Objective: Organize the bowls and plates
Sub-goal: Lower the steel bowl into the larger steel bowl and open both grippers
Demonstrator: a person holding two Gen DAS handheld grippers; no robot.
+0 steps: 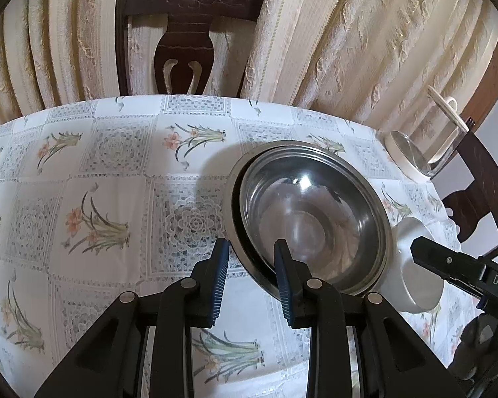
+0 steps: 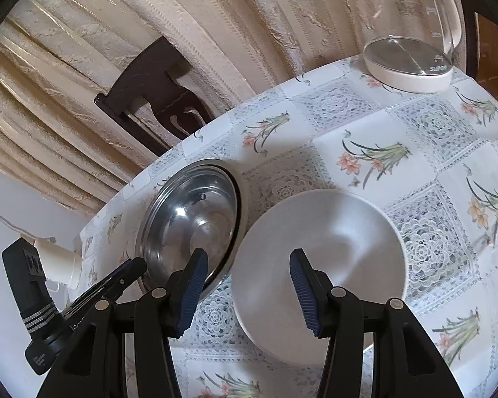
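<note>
Left tongs [image 1: 250,258] pinch narrow on the near rim of the shiny round steel bowl [image 1: 312,215], right of centre, nested in a wider steel plate [image 1: 230,192]. Right tongs [image 2: 249,270] straddle the near rim of the white ceramic bowl [image 2: 318,265], lower centre; whether the pads press it, I cannot tell. Judging by this, stacking has begun, with the white bowl yet to join on the floral-clothed bench [image 1: 109,199]. The glass kettle [image 2: 411,49], upper right, reads "SUPOR".

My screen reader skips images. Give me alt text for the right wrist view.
The right tool hangs open over a white bowl on a floral tablecloth, beside stacked steel bowls; a glass kettle stands behind.
</note>
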